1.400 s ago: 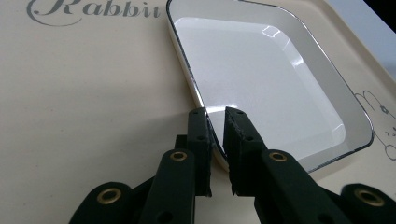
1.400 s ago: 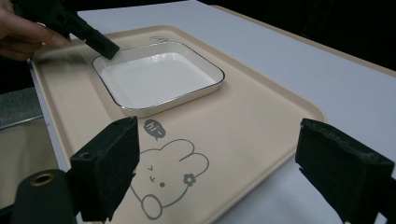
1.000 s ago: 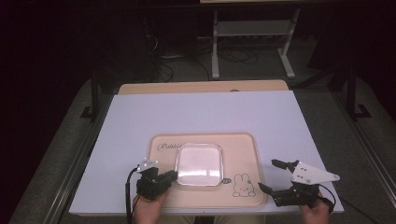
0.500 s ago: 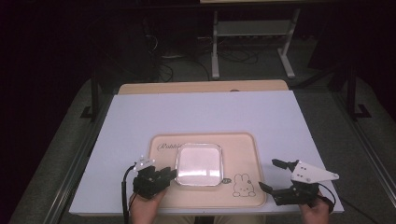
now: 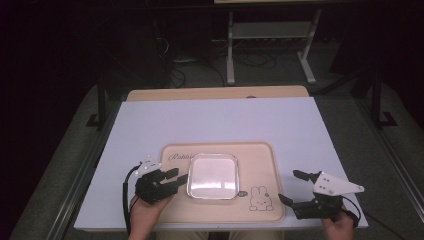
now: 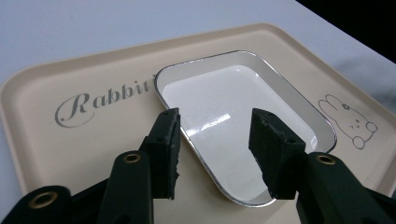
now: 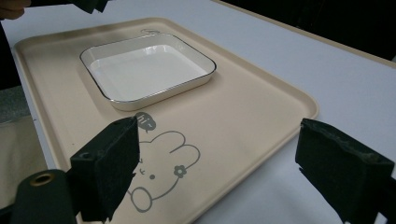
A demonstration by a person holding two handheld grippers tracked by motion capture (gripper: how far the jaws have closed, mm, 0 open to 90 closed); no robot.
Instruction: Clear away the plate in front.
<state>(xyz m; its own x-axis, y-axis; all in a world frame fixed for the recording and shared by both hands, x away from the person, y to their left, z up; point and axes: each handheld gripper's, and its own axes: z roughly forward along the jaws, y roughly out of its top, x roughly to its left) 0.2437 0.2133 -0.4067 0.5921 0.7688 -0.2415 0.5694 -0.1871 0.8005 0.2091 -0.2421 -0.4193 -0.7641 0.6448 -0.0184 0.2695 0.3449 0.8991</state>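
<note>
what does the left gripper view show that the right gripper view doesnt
Left gripper view: the "Rabbit" lettering on the tray, and the left gripper, jaws just opening, apart above the dish's near rim, nothing between them.

Right gripper view: the whole rabbit drawing with its speech bubble, and the right gripper, wide open over the tray's corner.

Both: the beige tray, the white square dish, the white table.

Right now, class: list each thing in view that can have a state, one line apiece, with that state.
White dish: empty, upright, flat on the tray.
Beige tray: flat on the table, carrying the dish.
Left gripper: just been opening, above the dish's rim, nothing gripped.
Right gripper: open wide, holding nothing.
</note>
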